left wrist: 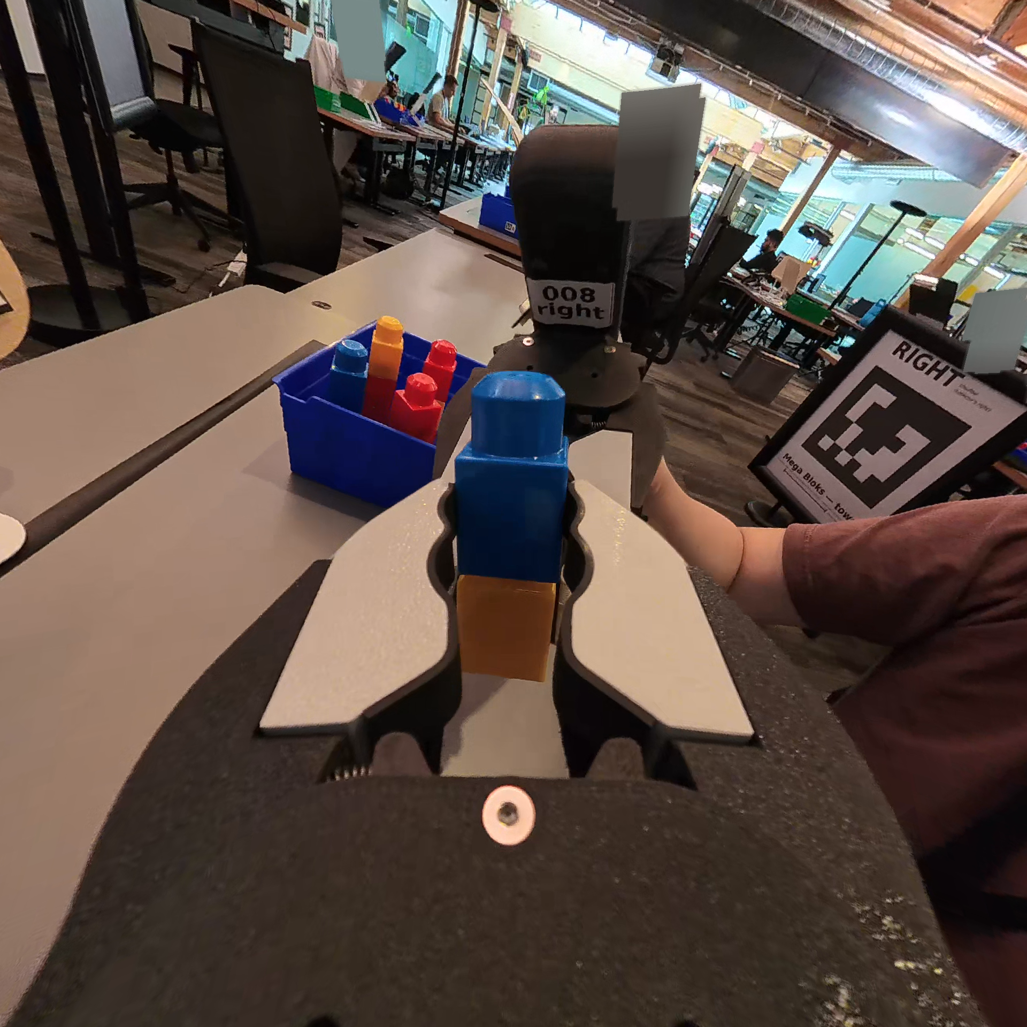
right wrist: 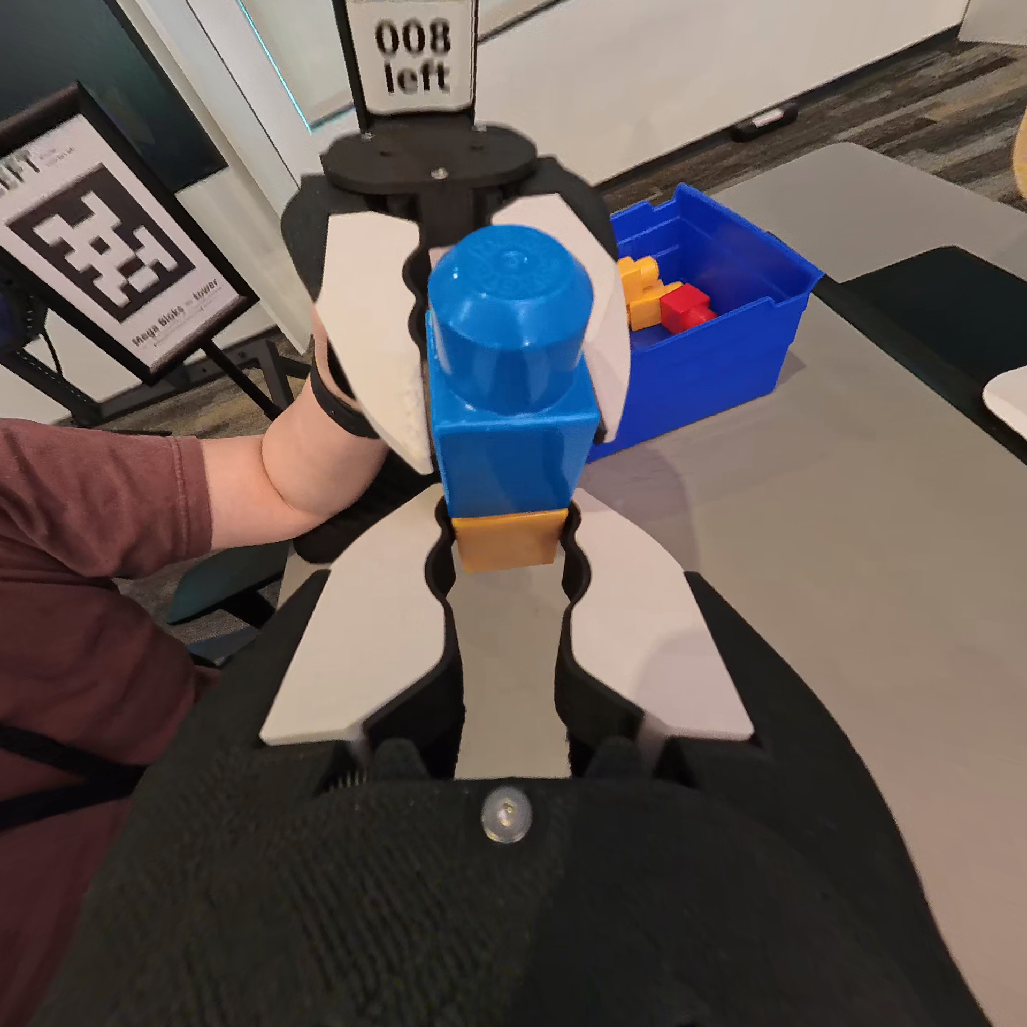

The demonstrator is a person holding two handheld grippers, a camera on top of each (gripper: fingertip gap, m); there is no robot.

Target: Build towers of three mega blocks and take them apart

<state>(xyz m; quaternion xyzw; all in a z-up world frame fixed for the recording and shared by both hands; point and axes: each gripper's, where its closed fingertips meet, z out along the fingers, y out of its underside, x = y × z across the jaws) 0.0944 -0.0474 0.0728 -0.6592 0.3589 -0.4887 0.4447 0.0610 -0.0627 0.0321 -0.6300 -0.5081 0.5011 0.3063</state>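
A two-block stack, a blue block (left wrist: 508, 500) on an orange block (left wrist: 505, 628), is held above the grey table (left wrist: 166, 583) between my two facing grippers. My left gripper (left wrist: 508, 503) is shut on the blue block, with its pads on both sides. In the right wrist view my right gripper (right wrist: 508, 519) is shut on the orange block (right wrist: 508, 542) under the blue block (right wrist: 511, 444). The left gripper (right wrist: 514, 453) faces me there and clasps the blue block. One of the right gripper's fingers (left wrist: 647, 444) shows behind the stack.
A blue bin (left wrist: 344, 461) on the table holds red, orange and blue blocks (left wrist: 417, 411); it also shows in the right wrist view (right wrist: 722, 378). Framed marker signs (left wrist: 889, 439) (right wrist: 105, 250) stand beside the table. The person's arms (left wrist: 700, 544) (right wrist: 289, 472) are close by. Spacing between my two grippers at the tips: around 5 cm.
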